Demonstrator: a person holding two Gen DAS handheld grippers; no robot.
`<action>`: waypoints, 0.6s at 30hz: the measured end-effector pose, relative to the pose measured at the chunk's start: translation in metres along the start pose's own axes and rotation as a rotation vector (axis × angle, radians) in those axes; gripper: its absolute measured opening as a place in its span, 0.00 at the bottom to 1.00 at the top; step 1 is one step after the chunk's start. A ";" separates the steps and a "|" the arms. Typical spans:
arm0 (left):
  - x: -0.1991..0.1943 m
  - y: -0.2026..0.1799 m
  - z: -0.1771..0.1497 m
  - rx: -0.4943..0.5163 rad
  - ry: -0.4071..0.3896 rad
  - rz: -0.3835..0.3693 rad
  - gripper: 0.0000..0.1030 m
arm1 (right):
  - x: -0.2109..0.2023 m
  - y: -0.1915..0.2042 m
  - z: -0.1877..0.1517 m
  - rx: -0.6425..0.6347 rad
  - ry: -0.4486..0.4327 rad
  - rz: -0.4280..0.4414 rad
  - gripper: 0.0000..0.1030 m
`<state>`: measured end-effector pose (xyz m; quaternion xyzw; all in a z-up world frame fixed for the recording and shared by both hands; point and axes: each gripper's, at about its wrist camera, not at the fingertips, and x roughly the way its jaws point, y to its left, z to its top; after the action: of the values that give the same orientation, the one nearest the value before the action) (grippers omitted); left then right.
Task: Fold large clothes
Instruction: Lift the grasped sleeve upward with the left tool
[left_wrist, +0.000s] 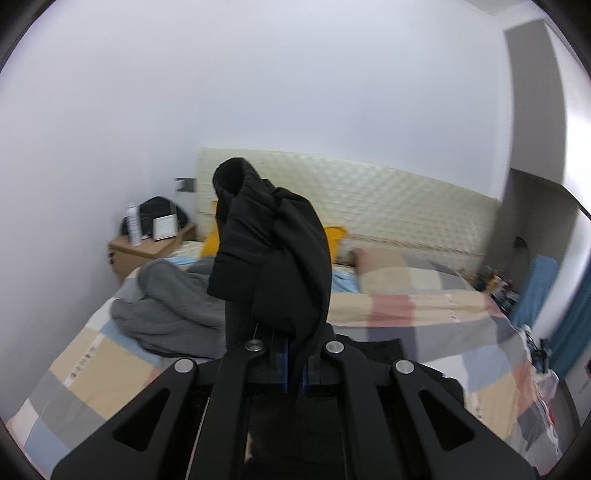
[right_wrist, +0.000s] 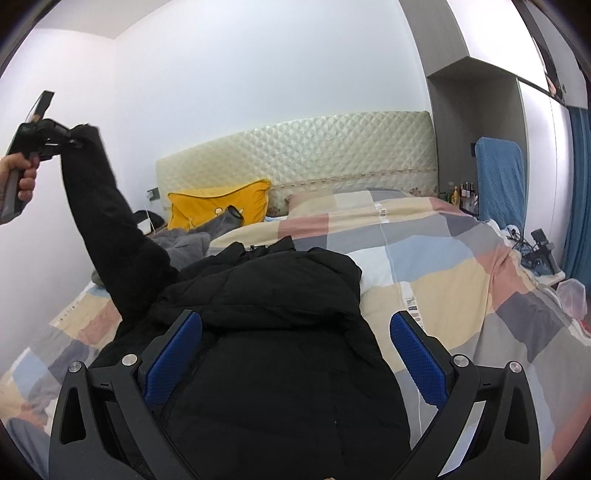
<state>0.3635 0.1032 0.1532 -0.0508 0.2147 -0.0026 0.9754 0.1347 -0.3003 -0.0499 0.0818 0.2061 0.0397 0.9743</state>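
- On the bed (right_wrist: 461, 273), over its checked quilt, a black padded jacket (right_wrist: 266, 332) lies spread below my right claw (right_wrist: 295, 354), whose blue pads (right_wrist: 417, 362) stand wide apart, gripping nothing.
- Up at left, my left claw (left_wrist: 293, 369) is clamped tight on the jacket's sleeve (right_wrist: 99, 206), lifting it clear of the bed.
- Behind, a yellow pillow (right_wrist: 221, 206) leans against the headboard (right_wrist: 314, 147).

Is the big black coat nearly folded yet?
Not yet. Done: the black coat lies spread on the checked quilt. In hand: the left gripper is shut on the sleeve and holds it up. The right gripper is open over the coat's body. Left: folding the sleeves and body.
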 end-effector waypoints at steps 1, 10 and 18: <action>0.001 -0.014 -0.001 0.017 0.004 -0.014 0.04 | 0.000 -0.002 0.001 0.005 -0.001 0.002 0.99; 0.014 -0.112 -0.023 0.061 0.053 -0.158 0.04 | -0.005 -0.022 0.004 0.045 -0.026 -0.008 0.99; 0.049 -0.186 -0.062 0.085 0.129 -0.255 0.04 | -0.008 -0.044 0.005 0.113 -0.037 -0.012 0.99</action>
<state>0.3845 -0.0893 0.0952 -0.0361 0.2686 -0.1390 0.9525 0.1308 -0.3456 -0.0501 0.1363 0.1904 0.0204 0.9720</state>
